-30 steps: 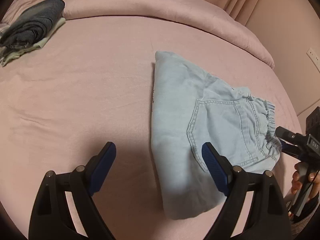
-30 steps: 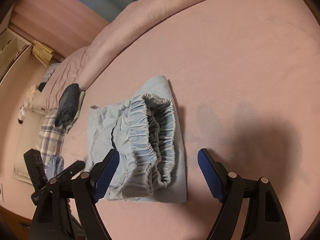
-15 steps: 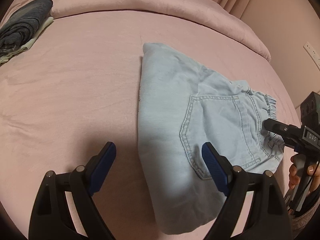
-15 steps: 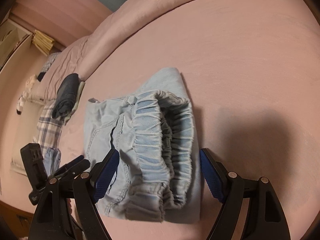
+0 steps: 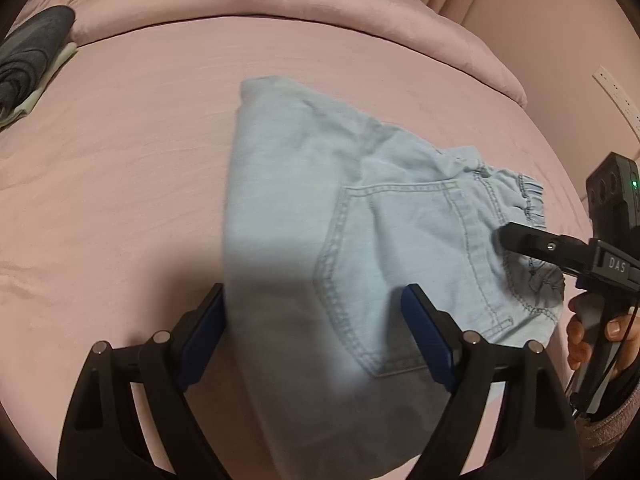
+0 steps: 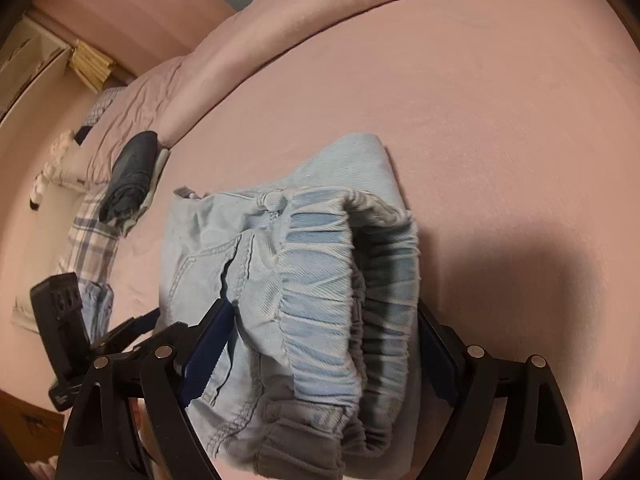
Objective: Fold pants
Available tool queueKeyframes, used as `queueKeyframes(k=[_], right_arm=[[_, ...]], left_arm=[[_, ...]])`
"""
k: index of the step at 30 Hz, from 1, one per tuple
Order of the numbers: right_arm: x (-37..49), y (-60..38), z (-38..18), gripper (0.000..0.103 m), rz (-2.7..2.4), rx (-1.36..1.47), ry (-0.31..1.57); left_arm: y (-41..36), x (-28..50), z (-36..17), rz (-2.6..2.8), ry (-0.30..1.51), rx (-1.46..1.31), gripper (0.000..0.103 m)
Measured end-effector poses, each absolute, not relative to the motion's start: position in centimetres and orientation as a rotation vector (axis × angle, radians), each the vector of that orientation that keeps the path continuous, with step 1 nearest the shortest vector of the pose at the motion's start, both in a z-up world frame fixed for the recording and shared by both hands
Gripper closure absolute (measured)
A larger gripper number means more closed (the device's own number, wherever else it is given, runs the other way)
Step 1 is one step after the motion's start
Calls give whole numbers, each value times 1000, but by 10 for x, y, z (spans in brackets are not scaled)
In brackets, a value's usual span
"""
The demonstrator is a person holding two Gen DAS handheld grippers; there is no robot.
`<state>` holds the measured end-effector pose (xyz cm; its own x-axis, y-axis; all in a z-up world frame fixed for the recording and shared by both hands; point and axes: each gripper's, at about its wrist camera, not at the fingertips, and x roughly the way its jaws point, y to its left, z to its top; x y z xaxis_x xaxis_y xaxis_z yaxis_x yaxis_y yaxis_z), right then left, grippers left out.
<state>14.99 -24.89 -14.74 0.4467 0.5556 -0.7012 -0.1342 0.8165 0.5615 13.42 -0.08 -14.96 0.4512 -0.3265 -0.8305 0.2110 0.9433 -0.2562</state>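
Note:
Light blue denim pants (image 5: 320,208) lie folded on the pink bed (image 5: 120,160), back pocket up. My left gripper (image 5: 312,340) straddles the folded end, its jaws wide and closing slightly, with the cloth between its blue pads but not pinched. In the right wrist view the elastic waistband (image 6: 320,264) bulges between the jaws of my right gripper (image 6: 320,340), which are opening and do not press on it. The right gripper's finger (image 5: 516,238) also shows over the waistband in the left wrist view. The left gripper's fingers (image 6: 136,322) show at the pants' other end.
A dark folded garment (image 5: 28,56) lies on a pale one at the far left of the bed. A rolled pink duvet (image 5: 280,0) runs along the back. A plaid cloth (image 6: 88,232) lies near the pillows. A hand (image 5: 580,340) holds the right gripper's handle.
Both grippers have closed in on the pants. The folded end now lies between the left jaws and the waistband between the right jaws, which stand a little wider.

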Motion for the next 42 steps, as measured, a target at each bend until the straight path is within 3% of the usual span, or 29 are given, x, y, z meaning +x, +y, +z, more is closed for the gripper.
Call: queueKeyframes(k=[6,8,14,15,25,32,42], right_arm=[[154,-245,-148,15,449,426,1016],[156,-241,-147,14,449,400,1012],[160,-224,-146,14,428,300,999],[159,-225,-146,15,426,297,994],[145,-224,-137,41,386,260,951],[133,-216,-122,53,366,217,890],[117,-203,-98,60,369,173,813]], left_arm=[[-12,139,-147,-341,1053,-120,19],[-14,141,-146,-353,1050,-116,24],[-21,145,-146,-352,1046,-99,24],[-20,145,-146,-350,1043,-96,29],[-18,139,-140,-303,1016,-67,60],[-14,132,-129,-310,970,-66,79],[-16,124,-116,-328,933,-75,85]])
